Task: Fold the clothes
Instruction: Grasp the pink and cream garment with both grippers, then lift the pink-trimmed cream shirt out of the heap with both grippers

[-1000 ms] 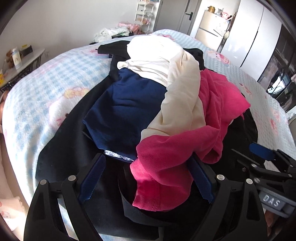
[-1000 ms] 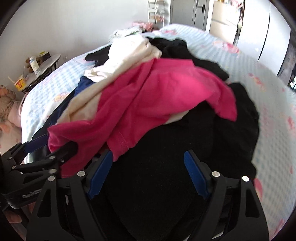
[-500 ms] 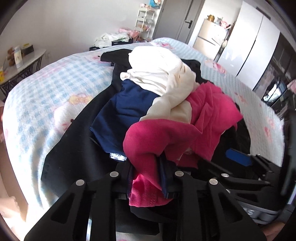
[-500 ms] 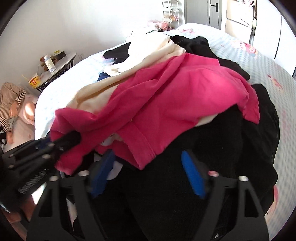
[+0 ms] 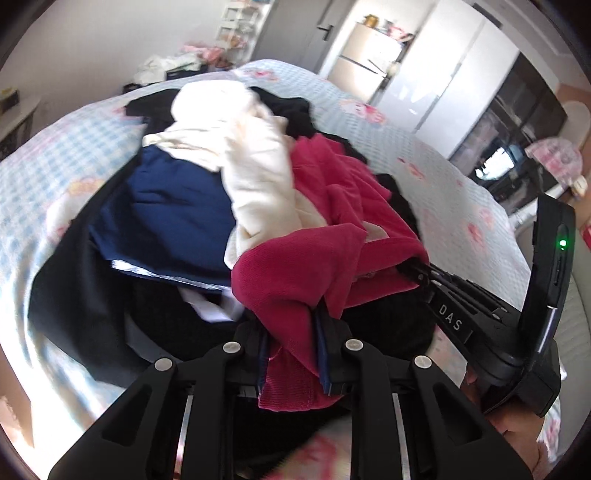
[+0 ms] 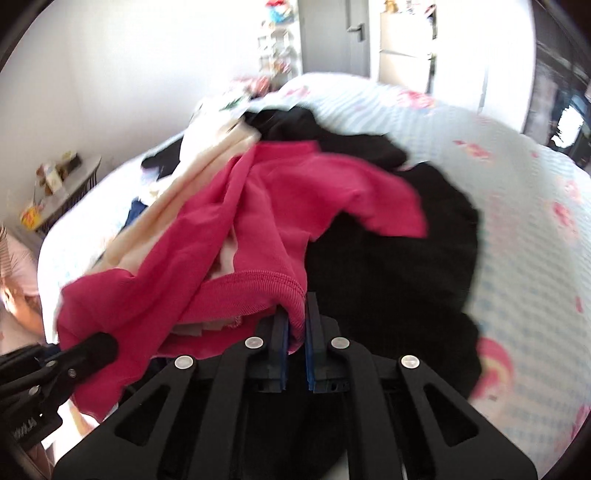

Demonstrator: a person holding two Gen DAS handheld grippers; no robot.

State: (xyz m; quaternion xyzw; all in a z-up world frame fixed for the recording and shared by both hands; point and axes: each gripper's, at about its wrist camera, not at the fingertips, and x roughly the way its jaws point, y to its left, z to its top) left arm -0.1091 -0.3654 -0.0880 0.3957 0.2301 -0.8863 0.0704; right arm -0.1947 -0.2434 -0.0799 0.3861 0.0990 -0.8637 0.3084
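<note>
Both grippers have closed since a second ago, when their blue-padded jaws stood wide apart, and the magenta garment has lifted off the heap between them; the right closed only in the last half second.

Largest is the bed with its pale blue checked cover and pink cartoon prints [image 5: 55,155], which carries the whole pile of clothes; white cupboards [image 5: 454,66] and a grey door [image 6: 332,33] stand beyond its far end, and a small side table with bottles and boxes [image 6: 59,184] sits by the wall at its left. On the bed a wide black garment [image 6: 399,266] lies lowest, spread under everything; a navy blue cloth [image 5: 173,218] lies on its left part; a cream-white top [image 5: 243,155] is heaped over the navy cloth and runs toward the far end.

The magenta knit garment [image 6: 280,206] lies across the top of the pile, draped partly over the cream top, which still overlaps one fold of it; its near edge hangs raised between the two tools. The left gripper [image 5: 291,350] is clamped tight on one bunched corner of the ribbed hem; the right gripper [image 6: 295,328] is pinched shut on the hem further along. Motion blur softens both views.
</note>
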